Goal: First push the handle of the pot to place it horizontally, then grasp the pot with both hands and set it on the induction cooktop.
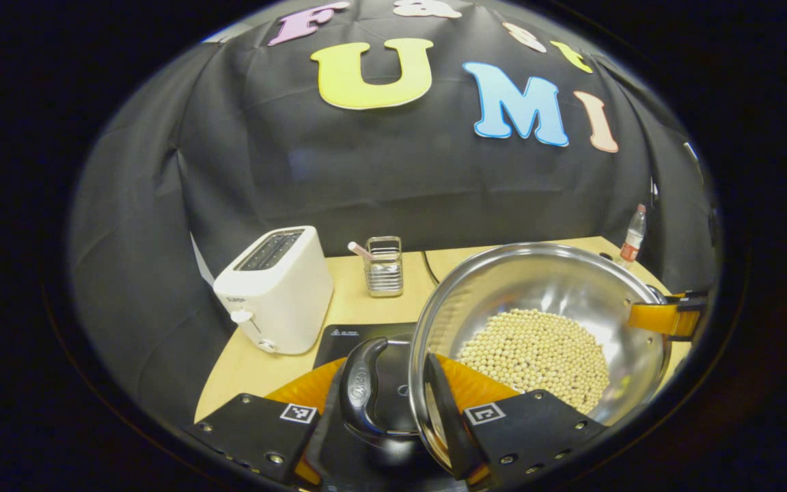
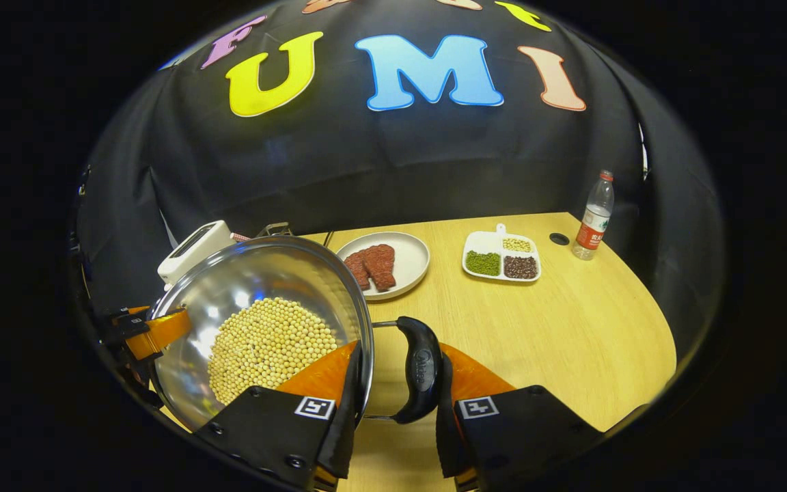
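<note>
The steel pot, holding a layer of pale yellow beans, is seen gripped from both sides. In the left gripper view, the left tool is pinched across the pot's rim and its black side handle — one finger lies inside the wall, the other outside the handle. In the right gripper view, the right tool is clamped likewise on the opposite black handle, with the rim caught between its fingers. The pot is held over the near edge of the black induction cooktop; whether it touches the surface cannot be told. On the wooden worktop are seen a white toaster, a wire holder, a plate of meat, a divided dish of beans and a water bottle.
</note>
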A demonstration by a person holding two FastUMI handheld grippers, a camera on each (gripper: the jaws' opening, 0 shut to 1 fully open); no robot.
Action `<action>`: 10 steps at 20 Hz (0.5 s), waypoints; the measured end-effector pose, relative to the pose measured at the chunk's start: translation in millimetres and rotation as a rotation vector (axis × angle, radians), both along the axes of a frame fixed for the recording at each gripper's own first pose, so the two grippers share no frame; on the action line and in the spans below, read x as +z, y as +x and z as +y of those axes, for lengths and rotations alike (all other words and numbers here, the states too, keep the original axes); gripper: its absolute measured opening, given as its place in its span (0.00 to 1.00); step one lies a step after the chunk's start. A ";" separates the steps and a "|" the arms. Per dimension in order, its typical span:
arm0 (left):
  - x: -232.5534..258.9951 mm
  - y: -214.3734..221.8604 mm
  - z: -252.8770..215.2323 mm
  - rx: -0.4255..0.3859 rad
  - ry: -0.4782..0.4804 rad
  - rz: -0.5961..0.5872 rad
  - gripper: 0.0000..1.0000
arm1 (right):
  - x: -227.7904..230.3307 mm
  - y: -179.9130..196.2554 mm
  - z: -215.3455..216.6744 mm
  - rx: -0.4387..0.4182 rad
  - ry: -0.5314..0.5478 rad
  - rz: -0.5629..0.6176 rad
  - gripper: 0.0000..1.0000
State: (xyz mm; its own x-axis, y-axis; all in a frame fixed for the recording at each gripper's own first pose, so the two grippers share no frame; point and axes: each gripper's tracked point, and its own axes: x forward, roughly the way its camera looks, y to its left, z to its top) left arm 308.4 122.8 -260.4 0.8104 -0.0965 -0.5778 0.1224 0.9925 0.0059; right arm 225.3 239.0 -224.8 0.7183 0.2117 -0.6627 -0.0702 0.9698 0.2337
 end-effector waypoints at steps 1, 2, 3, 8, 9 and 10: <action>-2.7 0.0 7.1 0.003 0.002 0.000 0.63 | -0.4 1.1 6.5 0.003 0.002 0.002 0.51; -4.4 1.1 13.8 0.007 0.002 0.002 0.60 | -0.6 2.6 12.8 0.001 0.004 0.001 0.51; -6.8 3.7 20.7 0.011 0.003 0.003 0.63 | -1.1 5.8 19.6 0.000 0.005 -0.002 0.51; -19.3 16.4 54.4 0.013 0.010 0.015 0.63 | -7.6 10.6 52.1 0.004 0.013 0.008 0.51; -22.3 19.5 59.9 0.011 0.013 0.018 0.63 | -8.9 11.7 58.2 0.001 0.017 0.010 0.51; -24.8 23.1 65.7 0.009 0.016 0.019 0.63 | -10.3 11.3 64.1 -0.003 0.020 0.012 0.51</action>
State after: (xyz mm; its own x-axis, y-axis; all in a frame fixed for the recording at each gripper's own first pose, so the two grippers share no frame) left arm 331.6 188.5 -285.2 0.8003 -0.0800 -0.5942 0.1136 0.9933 0.0192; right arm 236.6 303.2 -235.1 0.7113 0.2228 -0.6666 -0.0643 0.9651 0.2540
